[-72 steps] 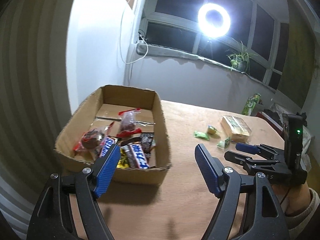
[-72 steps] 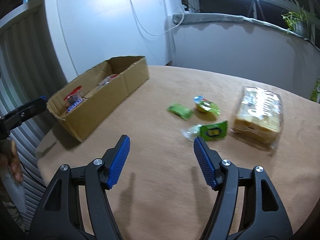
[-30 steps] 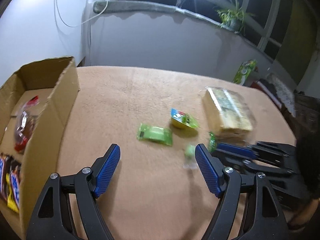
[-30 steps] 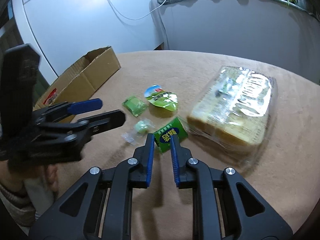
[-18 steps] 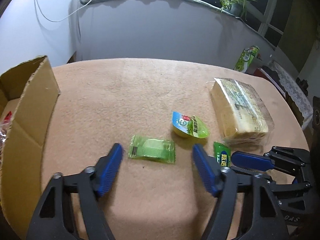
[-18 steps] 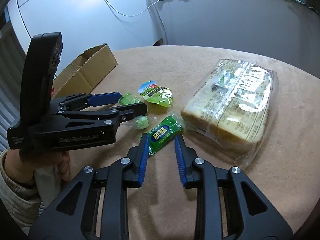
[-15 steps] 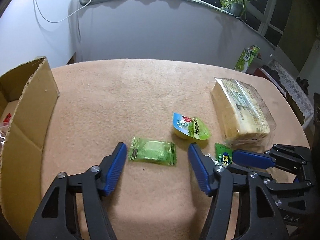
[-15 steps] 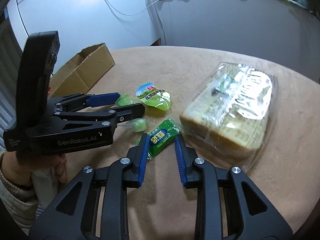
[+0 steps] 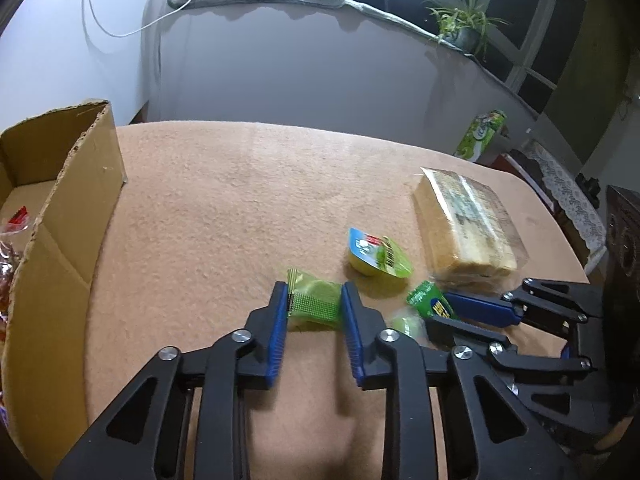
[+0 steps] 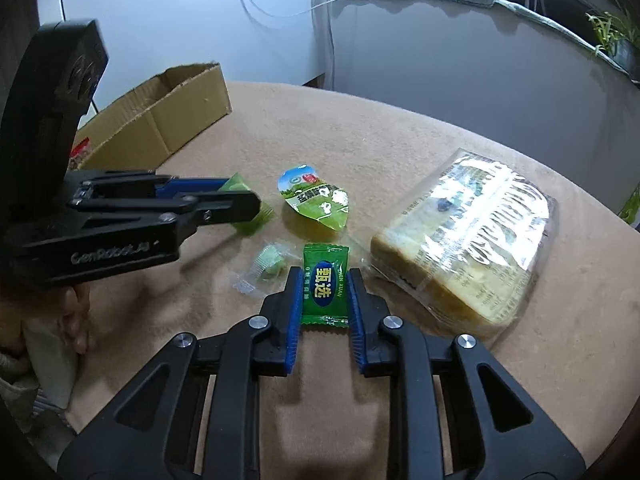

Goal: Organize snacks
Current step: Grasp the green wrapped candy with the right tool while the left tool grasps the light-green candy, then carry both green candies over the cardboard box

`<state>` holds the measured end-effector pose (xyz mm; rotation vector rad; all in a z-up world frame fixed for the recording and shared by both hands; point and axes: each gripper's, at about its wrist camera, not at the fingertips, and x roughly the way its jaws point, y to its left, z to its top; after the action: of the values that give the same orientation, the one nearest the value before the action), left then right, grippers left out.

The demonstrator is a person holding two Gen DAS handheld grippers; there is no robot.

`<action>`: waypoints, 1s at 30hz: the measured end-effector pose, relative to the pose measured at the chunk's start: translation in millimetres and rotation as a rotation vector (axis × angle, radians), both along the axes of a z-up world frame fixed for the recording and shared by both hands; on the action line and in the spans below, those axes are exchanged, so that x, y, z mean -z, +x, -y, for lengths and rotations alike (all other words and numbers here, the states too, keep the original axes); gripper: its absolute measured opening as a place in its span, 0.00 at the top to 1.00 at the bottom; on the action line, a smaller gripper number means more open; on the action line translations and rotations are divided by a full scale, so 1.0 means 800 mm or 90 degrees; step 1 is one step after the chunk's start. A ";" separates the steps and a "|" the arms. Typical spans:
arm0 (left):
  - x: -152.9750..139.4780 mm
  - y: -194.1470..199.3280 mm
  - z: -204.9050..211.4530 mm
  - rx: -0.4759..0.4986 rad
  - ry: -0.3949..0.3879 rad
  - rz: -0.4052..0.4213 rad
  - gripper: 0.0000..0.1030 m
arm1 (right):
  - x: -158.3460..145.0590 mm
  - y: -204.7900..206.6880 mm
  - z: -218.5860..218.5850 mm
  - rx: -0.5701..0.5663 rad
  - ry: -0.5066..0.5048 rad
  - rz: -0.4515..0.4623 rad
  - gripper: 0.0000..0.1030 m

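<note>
Tan, felt-like table [image 9: 248,200] beneath a grey wall and dark windows, with a potted plant [image 9: 460,28] on the sill. Left gripper [image 9: 314,300]: jaws drawn in on a light-green snack packet [image 9: 314,300], each blue pad pressed against one side of the wrapper; whether the packet is lifted clear of the cloth cannot be told. Right gripper [image 10: 325,290]: jaws likewise narrowed onto a dark-green candy packet [image 10: 325,284] with a blue oval label, the pads meeting its long edges.

In the right wrist view, a small candy in clear wrap [image 10: 268,264] lies just beside the dark-green packet, on its left, between the two grippers. Beyond it sits a jelly cup [image 10: 316,200] with a green-and-blue foil lid, near the tips of both grippers but touching neither. A wrapped loaf of sliced bread [image 10: 468,236] lies on the right; its clear bag reaches close to the right gripper's outer finger.

At the table's left edge stands an open cardboard box [image 9: 76,200], well apart from the loose items, with red-trimmed wrappers [image 9: 12,236] showing inside. A green carton [image 9: 480,132] stands past the far right edge.
</note>
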<state>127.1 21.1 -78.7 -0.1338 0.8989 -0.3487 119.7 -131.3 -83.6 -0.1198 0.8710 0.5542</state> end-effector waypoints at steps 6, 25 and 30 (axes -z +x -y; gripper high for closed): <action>-0.011 -0.023 0.006 0.023 -0.004 0.030 0.85 | -0.012 -0.015 0.028 0.032 0.040 0.019 0.79; -0.019 -0.024 0.027 0.067 0.020 0.048 0.96 | -0.018 -0.044 0.057 0.068 0.083 0.039 0.79; -0.042 -0.050 0.025 0.053 0.026 0.100 0.96 | -0.025 -0.051 0.067 0.078 0.101 0.054 0.79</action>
<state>87.3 1.5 -45.0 -0.0298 0.7569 -0.4126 78.7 -185.2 -63.5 0.0542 0.7435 0.4978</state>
